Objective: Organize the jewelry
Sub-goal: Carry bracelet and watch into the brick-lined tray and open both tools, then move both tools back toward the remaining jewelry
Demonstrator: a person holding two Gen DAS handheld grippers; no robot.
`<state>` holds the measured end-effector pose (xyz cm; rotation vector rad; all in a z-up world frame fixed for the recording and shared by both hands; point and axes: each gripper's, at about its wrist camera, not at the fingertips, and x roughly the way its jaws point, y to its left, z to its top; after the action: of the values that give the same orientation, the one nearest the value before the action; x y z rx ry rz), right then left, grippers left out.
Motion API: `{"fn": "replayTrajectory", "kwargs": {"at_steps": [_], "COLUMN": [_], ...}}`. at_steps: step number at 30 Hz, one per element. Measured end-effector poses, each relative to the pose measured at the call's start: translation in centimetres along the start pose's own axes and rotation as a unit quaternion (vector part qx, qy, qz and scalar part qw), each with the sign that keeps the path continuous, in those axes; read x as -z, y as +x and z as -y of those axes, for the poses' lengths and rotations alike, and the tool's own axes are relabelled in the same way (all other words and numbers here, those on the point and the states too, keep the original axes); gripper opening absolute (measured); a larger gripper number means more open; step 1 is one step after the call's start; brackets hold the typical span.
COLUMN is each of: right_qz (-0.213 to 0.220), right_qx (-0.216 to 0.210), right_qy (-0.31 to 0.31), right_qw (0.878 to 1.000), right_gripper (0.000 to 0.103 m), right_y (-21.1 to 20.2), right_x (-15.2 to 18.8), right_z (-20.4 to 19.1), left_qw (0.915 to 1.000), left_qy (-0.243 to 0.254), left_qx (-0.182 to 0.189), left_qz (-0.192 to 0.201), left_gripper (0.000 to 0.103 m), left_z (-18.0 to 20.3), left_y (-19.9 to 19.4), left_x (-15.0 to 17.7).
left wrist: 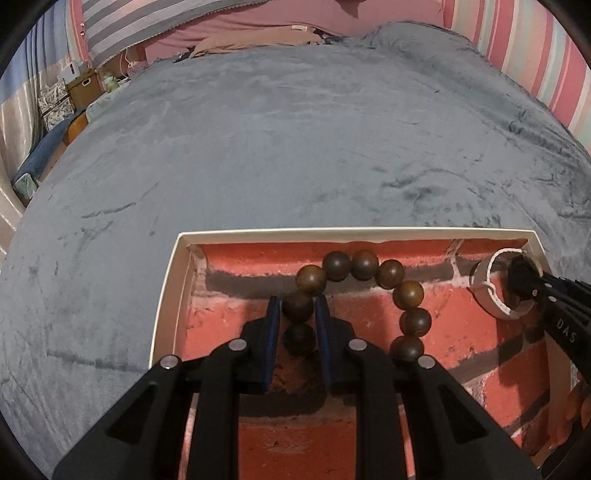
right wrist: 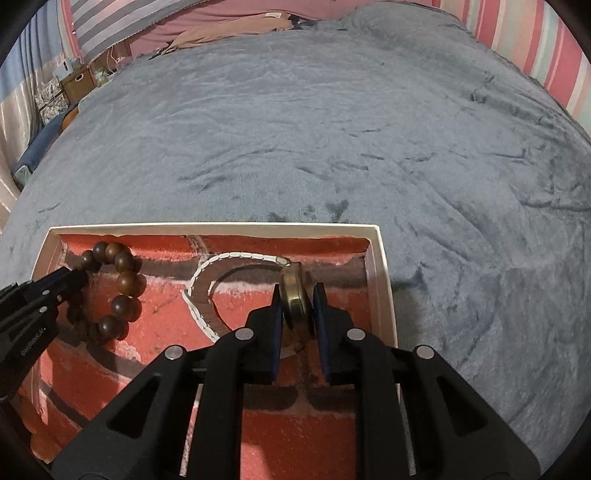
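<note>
A shallow white-rimmed box [left wrist: 173, 280] with a red brick-pattern floor lies on the grey blanket. My left gripper [left wrist: 298, 314] is shut on a dark brown wooden bead bracelet [left wrist: 364, 264], gripping a bead on its left side inside the box. My right gripper [right wrist: 298, 299] is shut on the round brass-coloured case of a watch [right wrist: 293, 295] held on edge; its white segmented strap [right wrist: 207, 266] curls left over the box floor. The watch [left wrist: 495, 288] and right gripper show at the right of the left wrist view. The bracelet [right wrist: 123, 280] also shows in the right wrist view.
The grey fleece blanket [left wrist: 295, 147] covers the bed all around the box. Pink and striped bedding [left wrist: 258, 22] lies at the far end. A bedside shelf with a cardboard box [left wrist: 83, 86] stands far left. The box rim [right wrist: 384, 280] is just right of my right gripper.
</note>
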<state>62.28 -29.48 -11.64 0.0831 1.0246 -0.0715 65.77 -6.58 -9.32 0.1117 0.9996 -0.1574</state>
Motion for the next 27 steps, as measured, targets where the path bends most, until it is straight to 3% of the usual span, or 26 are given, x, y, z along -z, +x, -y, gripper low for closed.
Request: {"fn": "replayTrajectory", "kwargs": {"at_steps": [3,5,9,14,17,20,27], "right_qz": [0.005,0.016,0.039,0.081,0.102,0.112,0.138], "right_qx": [-0.003,-0.013,-0.040,-0.045,-0.055,-0.057,-0.056], "right_qy": [-0.004,-0.003,0.000,-0.012,-0.012,-0.014,-0.023], "right_qw": [1.000,1.000,0.998,0.996,0.993,0.992,0.989], "right_gripper": [0.031,0.038,0.047,0.079,0.089,0.097,0.099], "right_y": [-0.4,-1.2,-4.3,-9.7,-12.8,-15.5,-20.5], "right_x": [0.0,0.0,-0.2,1.2,2.9,4.9,10.1], "right_z": [0.1,0.4,1.2,2.3,3.2,4.2,5.3], "left_qw": [1.0000,0.9998,0.9992,0.9945,0.9930,0.9910,0.9831], "left_qy": [-0.001,-0.002,-0.002,-0.012,-0.014,-0.004,-0.001], "left_qx": [-0.008,-0.012,-0.004,0.000,0.012,0.001,-0.015], "left_qz": [0.002,0.013,0.040,0.104,0.117,0.134,0.182], "left_gripper": [0.033,0.049,0.057,0.086,0.087,0.088,0.093], "left_z": [-0.1,-0.2,0.0,-0.3,-0.1,0.3,1.4], "left_y": [-0.3,-1.2,-4.4,-11.3,-14.5,-17.5,-24.2], "left_x": [0.1,0.2,0.3,2.0,3.7,5.8,11.3]}}
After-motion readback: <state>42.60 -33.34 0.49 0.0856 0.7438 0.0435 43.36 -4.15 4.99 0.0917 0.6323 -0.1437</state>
